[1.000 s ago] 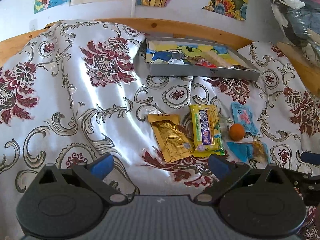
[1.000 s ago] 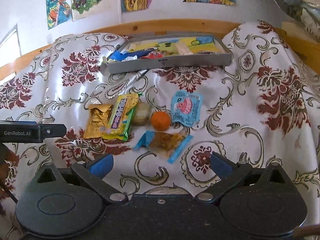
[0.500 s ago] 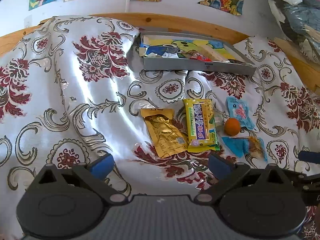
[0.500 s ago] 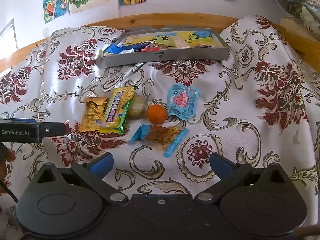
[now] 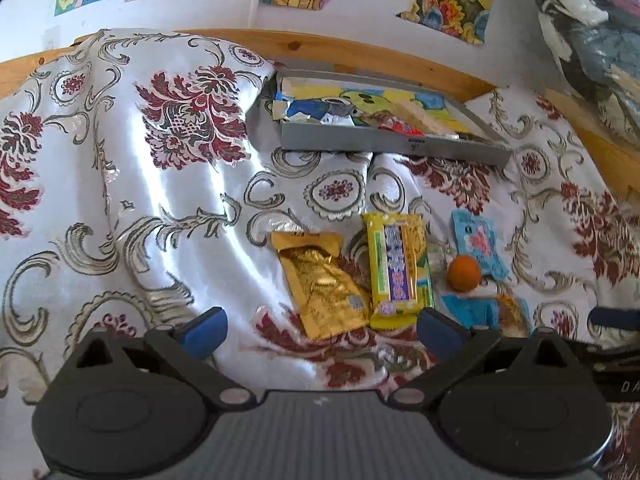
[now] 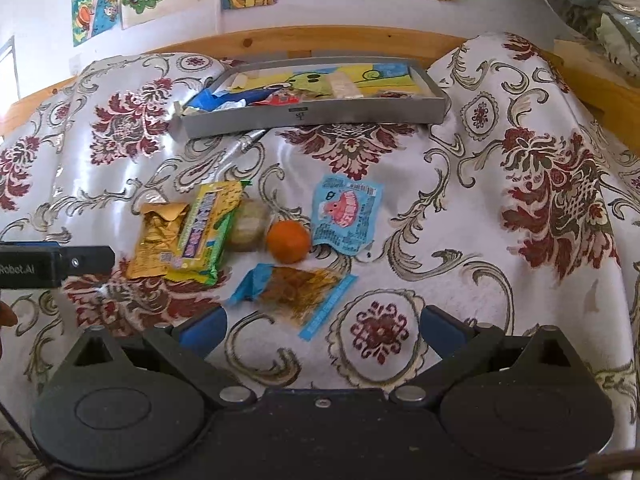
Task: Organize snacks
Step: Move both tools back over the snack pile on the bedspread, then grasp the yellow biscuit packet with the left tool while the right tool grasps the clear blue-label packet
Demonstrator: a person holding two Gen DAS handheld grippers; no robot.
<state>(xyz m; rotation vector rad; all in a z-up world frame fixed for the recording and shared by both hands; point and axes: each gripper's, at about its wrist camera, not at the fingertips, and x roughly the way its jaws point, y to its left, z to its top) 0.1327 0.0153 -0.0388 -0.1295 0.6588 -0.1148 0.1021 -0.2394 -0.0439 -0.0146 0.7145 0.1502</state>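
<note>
Loose snacks lie on a floral cloth: a gold pouch (image 5: 324,284) (image 6: 158,236), a yellow-green bar (image 5: 398,266) (image 6: 206,232), a pale round cake (image 6: 250,224), an orange ball (image 5: 463,274) (image 6: 289,241), a light blue packet (image 5: 478,242) (image 6: 346,214) and a blue-edged brown packet (image 6: 298,292) (image 5: 486,312). My left gripper (image 5: 320,330) is open just short of the gold pouch. Open as well, my right gripper (image 6: 322,326) hovers at the near edge of the brown packet. Neither holds anything.
A grey tray (image 5: 384,144) (image 6: 316,114) with several wrappers inside stands at the back, a silver stick (image 6: 244,144) lying in front of it. A wooden rail (image 6: 320,42) runs behind. The left gripper's body (image 6: 52,264) shows at the right wrist view's left edge.
Both grippers have edged forward toward the snacks, which now sit nearer and larger in each view. Nothing was picked up or moved.
</note>
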